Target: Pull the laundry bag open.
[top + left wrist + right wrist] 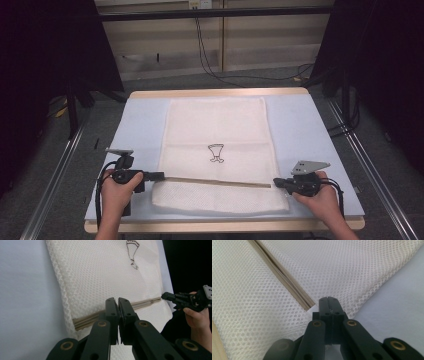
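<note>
high view, table [310, 125]: pale blue top, wood edge at far and near sides.
high view, mesh bag [217, 135]: white, flat, centred on the table, long axis running away from the person; small black drawing [216, 153] near the middle.
high view, zipper [215, 181]: tan strip running left-right across the near part of the bag, between the two grippers.
high view, left gripper [159, 175]: held in left hand [117, 192], tips at the left end of the zipper, touching the bag edge.
high view, right gripper [276, 183]: held in right hand [320, 197], tips at the right end of the zipper, at the bag edge.

left gripper view, jaws: pressed together, thin slit between, tips over the mesh just beside the zipper [110, 312]; pinching fabric or merely closed above it, cannot tell.
left gripper view, bag [100, 277]: honeycomb weave, drawing [132, 253] up top, blue table [25, 290] to the left.
left gripper view, far side: right gripper [166, 295] at the other zipper end, hand [198, 317] behind it.

right gripper view, jaws: clenched flat against each other, tips over the mesh [337, 270] right next to the zipper end [308, 305]; any fabric nipped between them too hidden to tell.
right gripper view, zipper: runs diagonally from upper left down to the jaw tips, closed along the visible length.
right gripper view, table [397, 310]: blue surface at the right, bag edge crossing diagonally.
</note>
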`<state>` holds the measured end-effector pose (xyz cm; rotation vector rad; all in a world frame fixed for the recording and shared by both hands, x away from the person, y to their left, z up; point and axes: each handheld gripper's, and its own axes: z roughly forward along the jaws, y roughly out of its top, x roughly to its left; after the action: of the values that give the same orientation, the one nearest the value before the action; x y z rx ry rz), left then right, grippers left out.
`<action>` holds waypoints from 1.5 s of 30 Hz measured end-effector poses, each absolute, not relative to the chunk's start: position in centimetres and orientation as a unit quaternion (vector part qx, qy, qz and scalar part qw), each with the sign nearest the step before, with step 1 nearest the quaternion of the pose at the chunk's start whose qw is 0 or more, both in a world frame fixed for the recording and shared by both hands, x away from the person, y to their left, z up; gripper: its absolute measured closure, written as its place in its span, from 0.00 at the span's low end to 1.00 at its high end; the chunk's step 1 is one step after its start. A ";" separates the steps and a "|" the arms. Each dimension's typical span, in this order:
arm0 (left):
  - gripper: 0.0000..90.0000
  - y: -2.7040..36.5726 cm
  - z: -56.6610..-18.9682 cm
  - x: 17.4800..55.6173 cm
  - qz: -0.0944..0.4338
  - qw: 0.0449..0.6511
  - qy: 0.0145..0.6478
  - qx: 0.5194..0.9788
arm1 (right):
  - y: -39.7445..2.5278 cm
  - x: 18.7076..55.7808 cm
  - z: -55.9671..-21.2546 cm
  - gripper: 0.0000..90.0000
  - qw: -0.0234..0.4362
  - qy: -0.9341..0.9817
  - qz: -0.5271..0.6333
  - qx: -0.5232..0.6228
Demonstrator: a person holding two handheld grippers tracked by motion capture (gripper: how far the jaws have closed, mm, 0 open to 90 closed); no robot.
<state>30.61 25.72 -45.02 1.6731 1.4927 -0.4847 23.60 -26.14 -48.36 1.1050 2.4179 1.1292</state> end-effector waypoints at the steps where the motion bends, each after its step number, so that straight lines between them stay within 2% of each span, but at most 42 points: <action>1: 0.97 25.8 -45.0 30.6 -0.188 0.415 0.597 0.661 | -26.1 23.6 -48.4 1.00 0.126 0.830 0.388 0.379; 24: 0.97 28.2 -45.4 30.7 -0.179 0.409 0.607 0.657 | -26.1 23.6 -48.4 1.00 0.126 0.830 0.388 0.379; 28: 0.97 29.0 -45.4 30.6 -0.185 0.423 0.608 0.646 | -26.2 23.6 -48.4 1.00 0.124 0.830 0.389 0.379; 37: 0.97 29.7 -46.0 30.8 -0.194 0.402 0.604 0.660 | -26.2 23.7 -48.4 1.00 0.120 0.831 0.391 0.378; 38: 0.96 29.6 -45.8 30.8 -0.176 0.404 0.610 0.658 | -26.2 23.7 -48.4 1.00 0.120 0.830 0.391 0.379; 40: 0.83 30.0 -45.1 30.6 -0.142 0.420 0.613 0.654 | -26.3 23.7 -48.2 1.00 0.120 0.829 0.393 0.379; 41: 0.79 30.2 -44.9 30.6 -0.133 0.425 0.612 0.654 | -26.6 23.8 -48.0 0.97 0.124 0.826 0.398 0.380; 42: 0.76 30.3 -44.7 30.5 -0.118 0.432 0.614 0.650 | -26.7 23.8 -47.8 0.85 0.130 0.819 0.404 0.387; 43: 0.70 30.4 -44.6 30.5 -0.092 0.436 0.617 0.649 | -26.9 23.9 -47.4 0.73 0.142 0.804 0.412 0.404; 45: 0.59 30.3 -44.7 30.6 -0.016 0.435 0.611 0.662 | -27.6 24.3 -46.8 0.62 0.172 0.778 0.427 0.428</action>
<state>30.62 30.31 -44.66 1.6473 1.5204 -0.0398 24.29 -27.59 -46.82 1.2137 2.2091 1.2118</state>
